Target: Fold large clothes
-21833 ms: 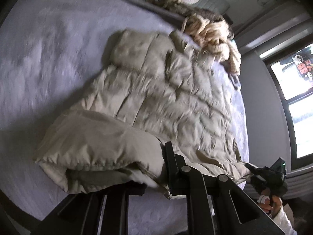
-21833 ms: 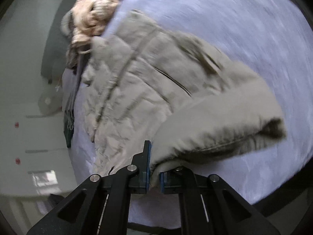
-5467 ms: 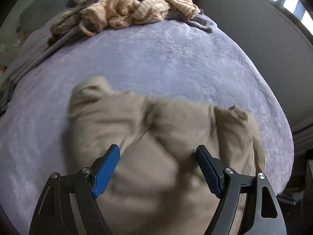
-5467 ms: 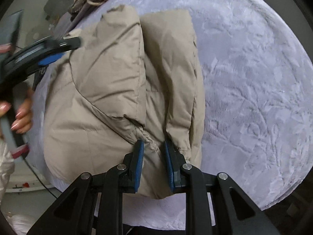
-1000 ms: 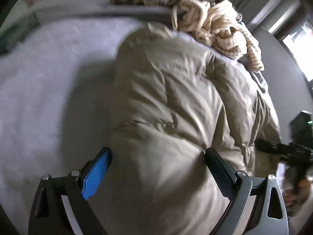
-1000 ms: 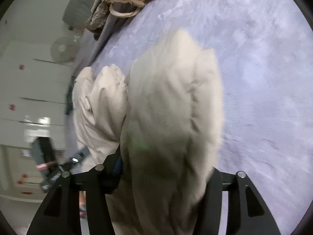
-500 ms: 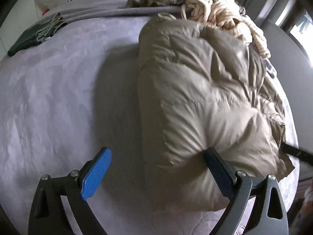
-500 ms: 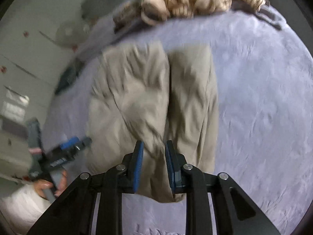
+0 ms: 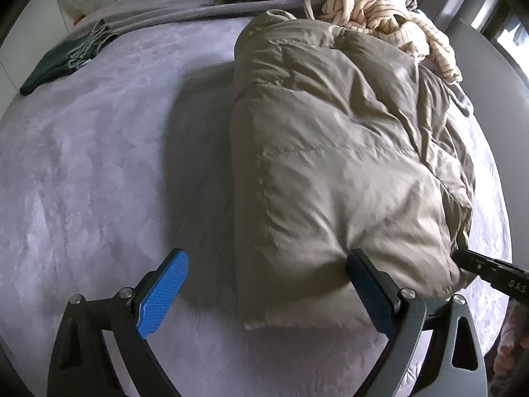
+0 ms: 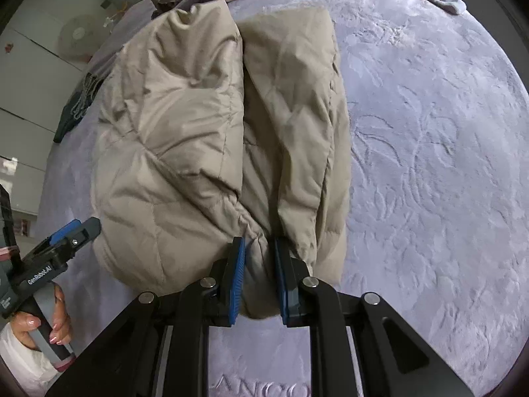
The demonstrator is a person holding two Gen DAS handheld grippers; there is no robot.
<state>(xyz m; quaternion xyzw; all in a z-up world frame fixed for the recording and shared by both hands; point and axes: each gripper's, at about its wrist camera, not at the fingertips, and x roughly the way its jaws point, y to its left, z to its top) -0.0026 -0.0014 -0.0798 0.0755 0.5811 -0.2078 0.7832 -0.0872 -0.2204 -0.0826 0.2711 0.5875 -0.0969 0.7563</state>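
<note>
A beige puffer jacket [image 9: 330,152] lies folded into a thick bundle on the lavender bed cover [image 9: 99,165]. My left gripper [image 9: 264,287] stands open wide at the bundle's near left corner; its right finger [image 9: 367,291] touches the fabric, its blue left pad [image 9: 162,292] is over bare cover. In the right wrist view the jacket [image 10: 185,125] shows two long folds side by side. My right gripper [image 10: 259,274] is closing, with a bunch of the jacket's near edge pinched between its pads. The left gripper [image 10: 71,231] shows there too, held by a hand [image 10: 39,327].
A heap of cream striped clothes [image 9: 380,3] and grey-brown garments lies at the bed's far end, touching the jacket's far edge. A dark green garment [image 9: 62,63] rests at the far left. The right gripper's tip [image 9: 489,274] pokes in from the right. A fan [image 10: 77,34] stands beyond the bed.
A second ago the jacket hung bulky in the right gripper's wide jaws; now it lies flat on the bed and those jaws have narrowed on its near edge. Both hands drew back.
</note>
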